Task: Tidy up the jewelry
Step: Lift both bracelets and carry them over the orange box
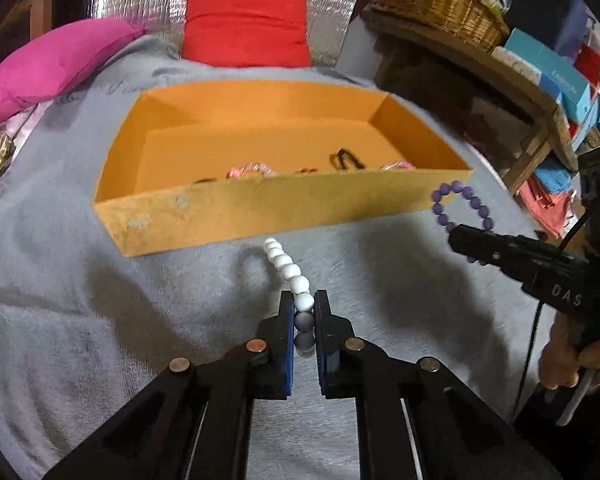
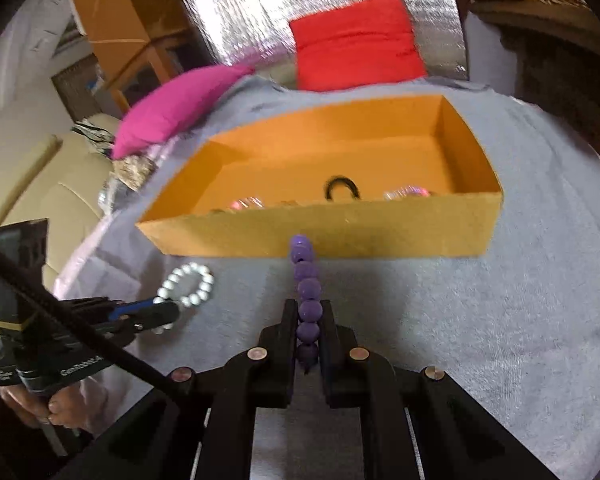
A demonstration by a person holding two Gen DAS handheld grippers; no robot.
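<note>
The letters "DAS" stand in pale print on the black body of the right gripper (image 1: 458,236). A blue box (image 1: 550,68) on the shelf reads "FASHION". The left gripper (image 2: 176,310) bears "GenRobot.AI", partly blurred.

white bead bracelet (image 1: 290,272): round matte beads, lifted off the grey cloth, edge-on, clamped at its near end, just short of the box | purple bead bracelet (image 2: 306,292): glossy beads, likewise raised and pinched, in front of the box's near wall | orange box (image 1: 260,208): open, shallow, holding pink pieces and a black loop (image 2: 340,186)
</note>
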